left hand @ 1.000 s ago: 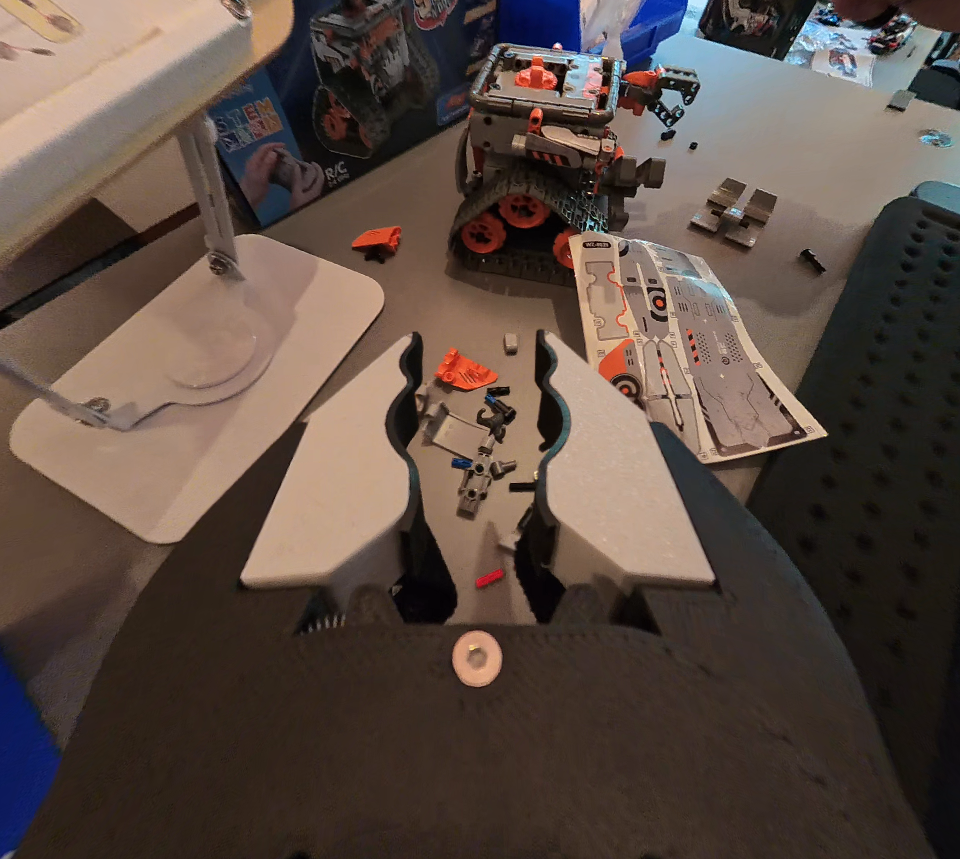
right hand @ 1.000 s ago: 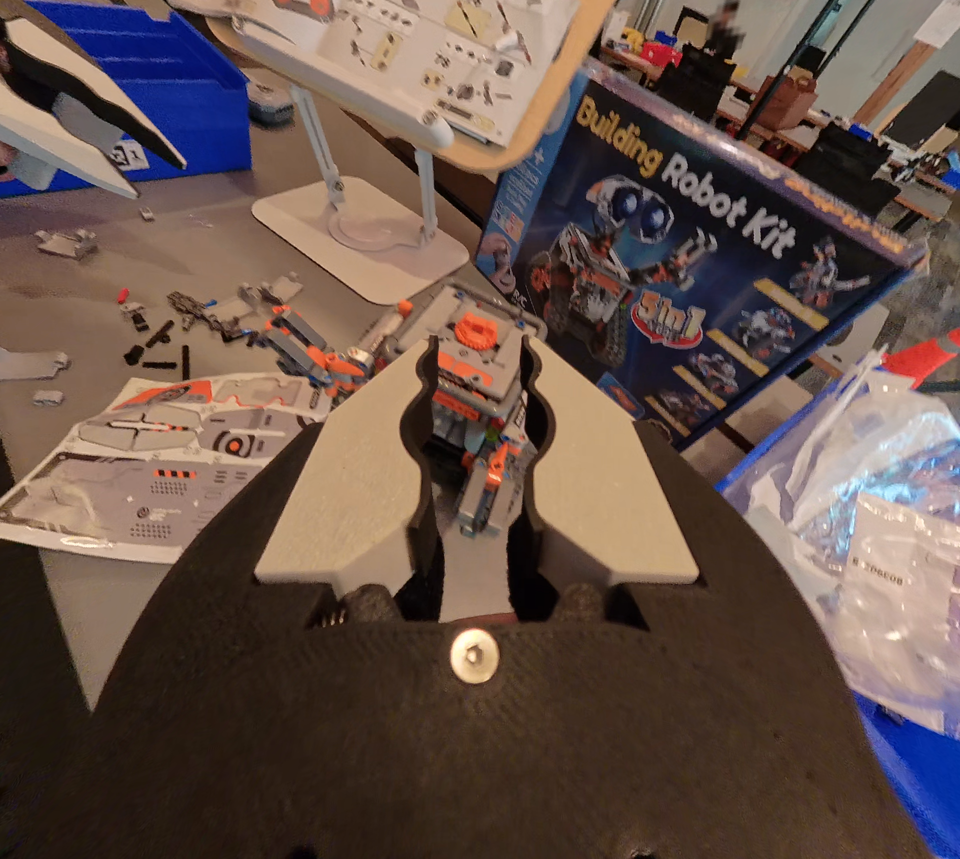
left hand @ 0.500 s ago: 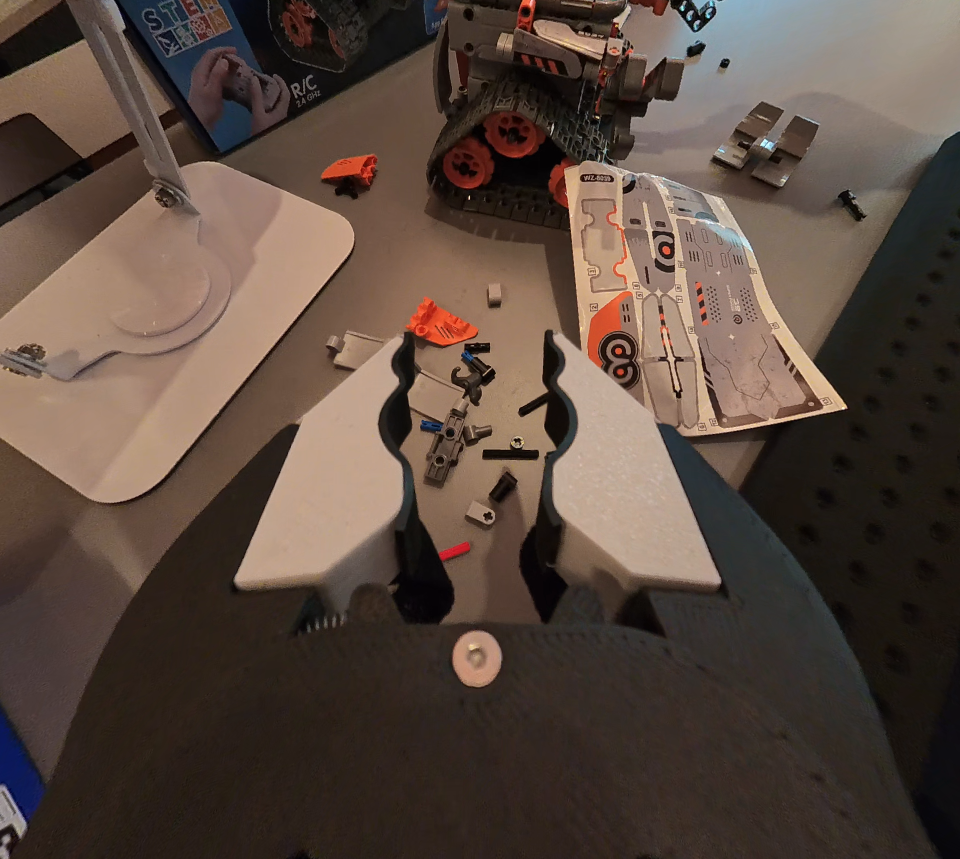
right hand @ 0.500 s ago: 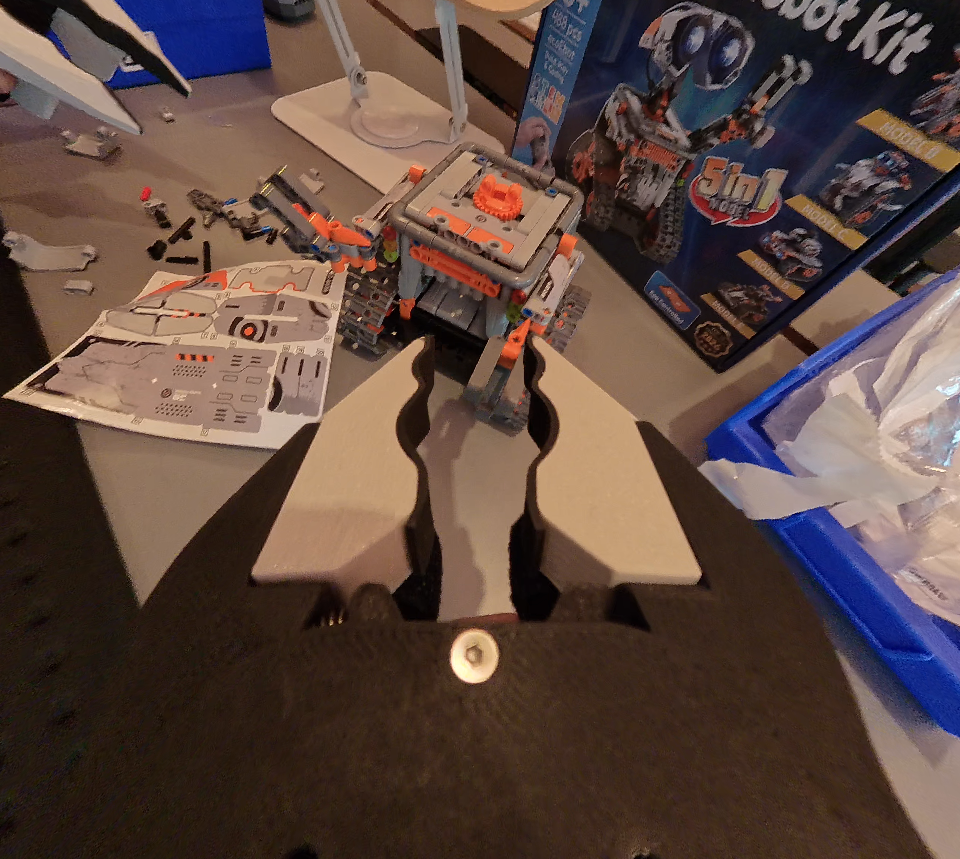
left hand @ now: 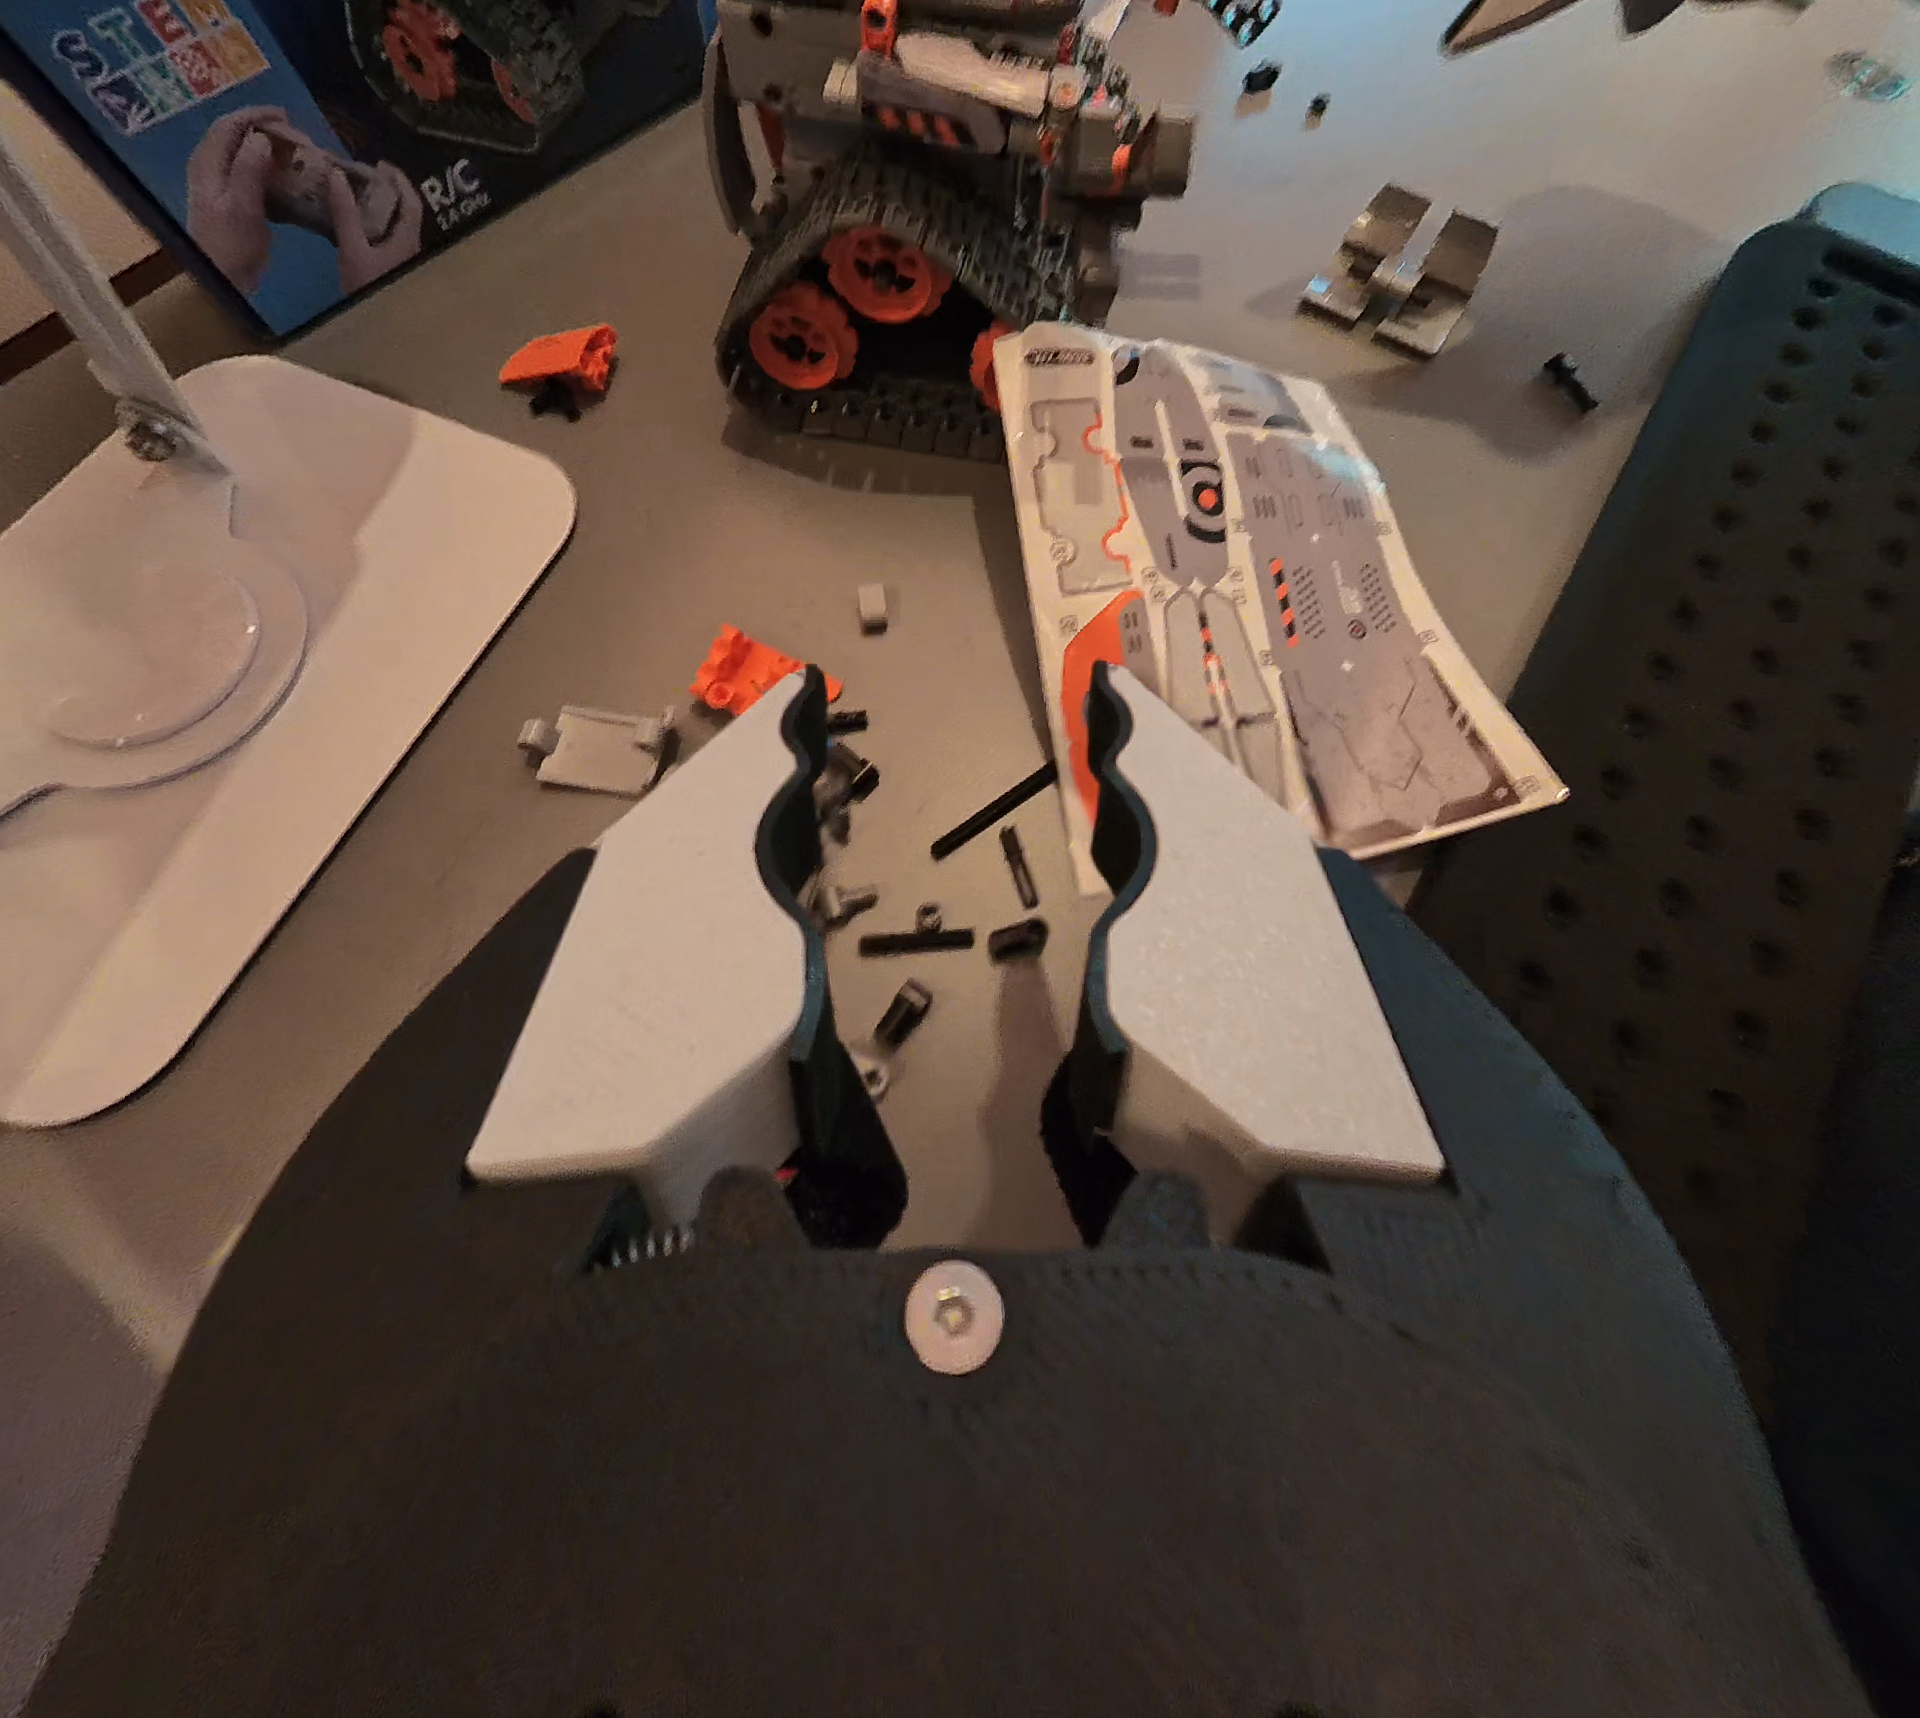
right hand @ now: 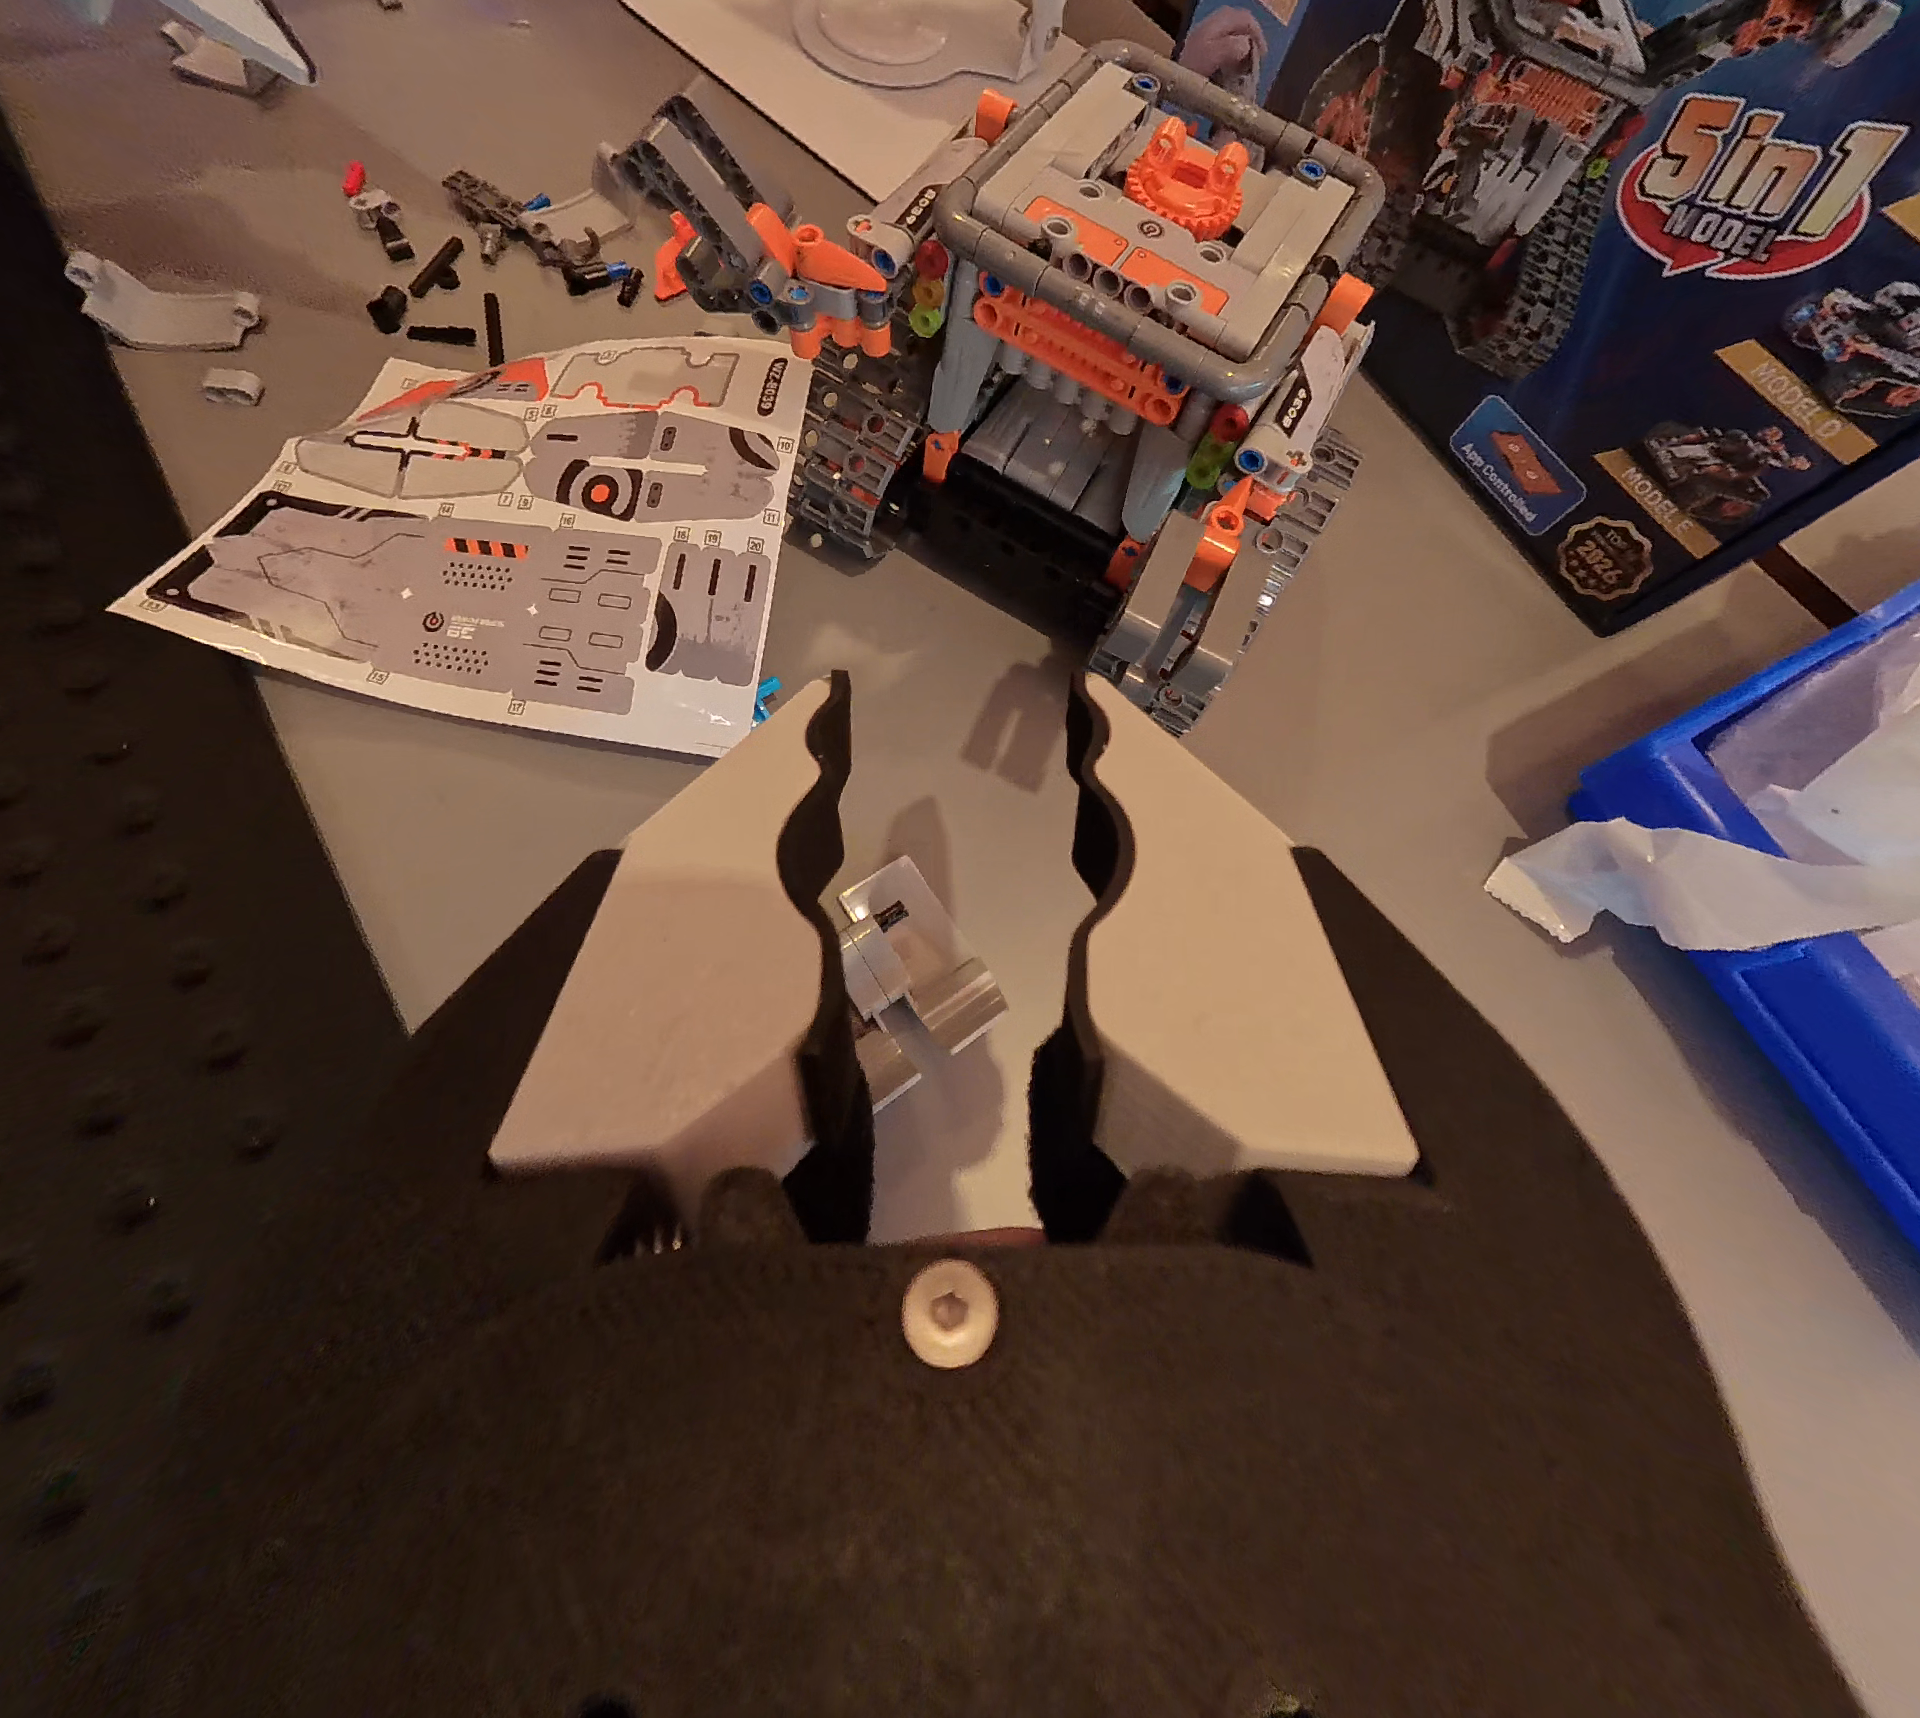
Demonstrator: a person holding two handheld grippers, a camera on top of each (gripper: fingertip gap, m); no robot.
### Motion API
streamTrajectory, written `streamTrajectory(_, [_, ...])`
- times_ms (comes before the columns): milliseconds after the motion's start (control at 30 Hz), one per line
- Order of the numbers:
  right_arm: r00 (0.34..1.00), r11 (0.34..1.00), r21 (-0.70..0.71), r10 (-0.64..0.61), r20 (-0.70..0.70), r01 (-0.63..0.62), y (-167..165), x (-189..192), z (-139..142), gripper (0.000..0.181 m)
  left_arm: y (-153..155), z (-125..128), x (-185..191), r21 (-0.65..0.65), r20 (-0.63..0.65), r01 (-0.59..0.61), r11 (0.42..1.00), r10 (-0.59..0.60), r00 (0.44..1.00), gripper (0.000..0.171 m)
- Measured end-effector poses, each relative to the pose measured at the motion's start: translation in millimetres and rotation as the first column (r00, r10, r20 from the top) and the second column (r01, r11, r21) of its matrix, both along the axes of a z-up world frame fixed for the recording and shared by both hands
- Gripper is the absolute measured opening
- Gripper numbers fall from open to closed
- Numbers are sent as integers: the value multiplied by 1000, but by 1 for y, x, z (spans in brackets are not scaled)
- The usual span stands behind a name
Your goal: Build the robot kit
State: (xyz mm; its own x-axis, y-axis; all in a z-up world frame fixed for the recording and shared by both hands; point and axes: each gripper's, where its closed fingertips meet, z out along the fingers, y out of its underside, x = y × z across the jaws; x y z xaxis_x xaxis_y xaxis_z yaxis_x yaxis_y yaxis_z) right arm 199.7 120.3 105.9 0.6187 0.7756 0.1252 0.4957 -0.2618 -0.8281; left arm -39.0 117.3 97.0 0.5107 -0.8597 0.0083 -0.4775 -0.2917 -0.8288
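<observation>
Left tongs: I have them parted wide and holding nothing, hanging over a scatter of small black pins on the grey table.

Black axle: this thin rod lies in the gap between my left fingers toward the tips, running on a slant from low left to high right, its far end almost at the sticker sheet.

Orange piece: just off my left tongs' left fingertip, partly hidden by it; a flat grey panel sits a little further left.

Right tongs: also wide apart and gripping nothing that I can see.

Grey block piece: it lies on the table between my right fingers, deep in the gap and hard against the left finger; I cannot tell whether it touches it. Its long side runs on a slant, near-left to far-right.

Tracked robot model: straight ahead of my right tongs and slightly right, near the tips but apart; from the left tongs it is well ahead.

Nearer side: I judge the right tongs closer to the model, and the left closer to the loose parts.

Surroundings: a kit box stands beyond the model, a white stand base is left of my left tongs, and a blue bin right of my right tongs.
</observation>
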Motion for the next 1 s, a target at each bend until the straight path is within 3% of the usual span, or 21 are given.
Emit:
streamTrajectory(100, [1000,999,-34,23,18,-22,-5,-4,-6,38,-2,1,26,-3,18,50,999,-50,999,48])
streamTrajectory(200, [997,997,-37,71,9,-71,-15,-18,-4,35,0,-10,20,2,-109,54,999,-54,993,49])
streamTrajectory(333, [988,979,-139,151,21,-146,-36,-42,-22,38,-15,-28,7,-164,-93,94,982,-110,990,56])
streamTrajectory(500, [984,961,-218,177,13,-169,-41,-59,-45,43,-11,-48,43,-298,-34,161,941,-179,983,61])
streamTrajectory(567, [984,958,-225,174,-34,-177,-41,-63,-43,43,-11,-56,58,-405,17,192,894,-202,979,61])
streamTrajectory(700, [986,960,-222,162,-49,-169,-38,-64,-47,42,-16,-68,75,-518,74,252,818,-250,965,35])
streamTrajectory(833, [989,965,-216,137,-57,-146,-41,-59,-46,41,-23,-57,82,-540,200,333,773,-266,943,4])
streamTrajectory(1000, [989,972,-193,120,-89,-135,-48,-46,-36,38,-25,-35,67,-501,222,344,794,-266,938,0])
